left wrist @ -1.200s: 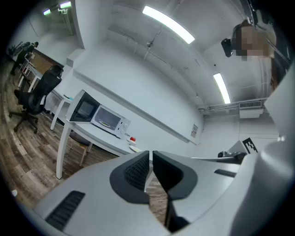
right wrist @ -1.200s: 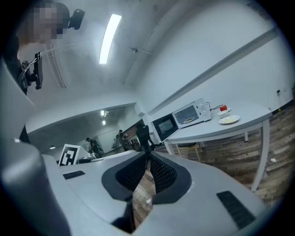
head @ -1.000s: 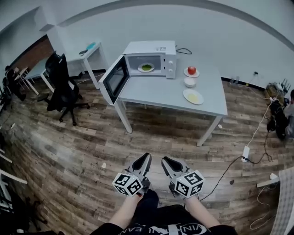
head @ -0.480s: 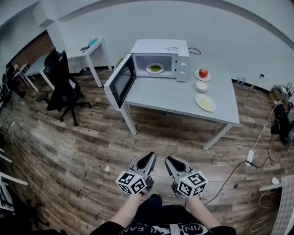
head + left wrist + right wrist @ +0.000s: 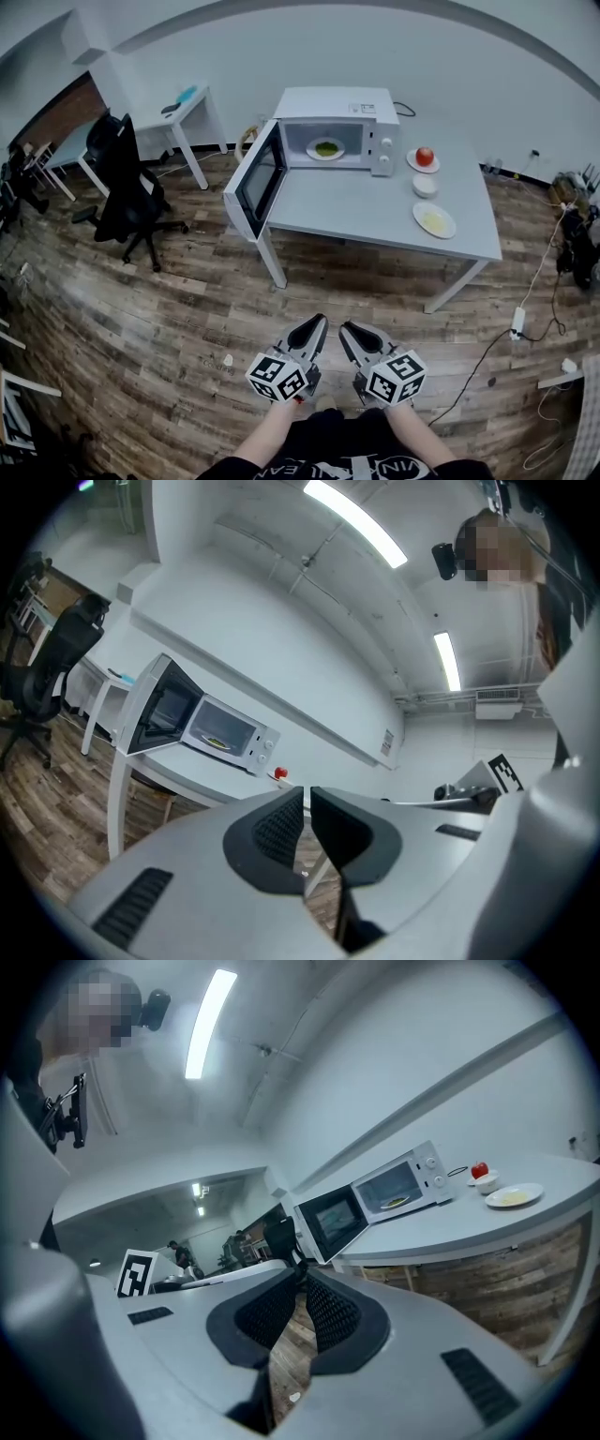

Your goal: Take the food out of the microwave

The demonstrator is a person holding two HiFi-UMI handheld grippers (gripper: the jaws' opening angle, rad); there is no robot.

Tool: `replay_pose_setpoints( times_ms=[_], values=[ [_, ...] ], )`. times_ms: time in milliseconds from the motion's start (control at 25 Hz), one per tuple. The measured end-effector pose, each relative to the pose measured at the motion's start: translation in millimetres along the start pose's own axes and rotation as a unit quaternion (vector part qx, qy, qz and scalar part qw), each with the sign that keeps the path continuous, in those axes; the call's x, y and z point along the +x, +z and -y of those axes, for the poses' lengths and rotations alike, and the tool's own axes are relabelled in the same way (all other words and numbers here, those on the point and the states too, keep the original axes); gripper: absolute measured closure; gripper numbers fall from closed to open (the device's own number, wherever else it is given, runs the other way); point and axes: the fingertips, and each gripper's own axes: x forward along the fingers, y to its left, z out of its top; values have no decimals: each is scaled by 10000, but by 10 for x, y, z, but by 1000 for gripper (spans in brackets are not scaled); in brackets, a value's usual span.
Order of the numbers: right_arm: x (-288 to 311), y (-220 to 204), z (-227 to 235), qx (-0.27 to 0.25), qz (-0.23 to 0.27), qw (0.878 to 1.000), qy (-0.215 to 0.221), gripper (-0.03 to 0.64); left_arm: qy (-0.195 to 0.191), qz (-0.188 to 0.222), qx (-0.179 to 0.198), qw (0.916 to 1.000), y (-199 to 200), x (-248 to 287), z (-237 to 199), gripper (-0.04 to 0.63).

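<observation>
**Food Inside Open Microwave; Both Grippers Empty**

A grey table (image 5: 375, 211) stood on a wood-plank floor (image 5: 141, 309) against a white wall. A black office chair (image 5: 127, 187) and a white side table (image 5: 187, 108) stood to the left, and a power strip (image 5: 517, 322) lay to the right. Lettering on the microwave (image 5: 342, 108) was too small to read. The food (image 5: 326, 148), a green portion on a white plate, sat inside the microwave, whose door (image 5: 258, 178) hung open. A red fruit (image 5: 425, 156), a white bowl (image 5: 425, 185) and a plate of yellow food (image 5: 434, 219) lay beside the microwave. The left gripper (image 5: 317, 325) and right gripper (image 5: 348, 330) were well short of the table, jaws pressed together on nothing.
</observation>
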Motion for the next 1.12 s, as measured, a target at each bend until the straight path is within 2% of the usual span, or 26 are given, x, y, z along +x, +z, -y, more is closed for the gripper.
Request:
replay_pose_setpoints(
  times_ms=[160, 480, 720, 880, 1120],
  values=[
    [69, -33, -27, -48, -97, 9999, -48, 563, 50, 104, -180, 9998, 3, -26, -114, 566],
    [236, 0, 186, 94, -16, 9995, -295, 563, 39, -11, -280, 9996, -48, 77, -279, 566],
    [620, 92, 353, 186, 18, 9997, -137, 563, 138, 39, -143, 9998, 119, 232, -565, 566],
    [910, 327, 490, 36, 166, 9999, 6, 561, 302, 103, -113, 9994, 271, 429, -849, 566],
    [1218, 480, 874, -3, 111, 9999, -96, 561, 252, 8, -113, 9996, 335, 846, -1099, 566]
  ],
)
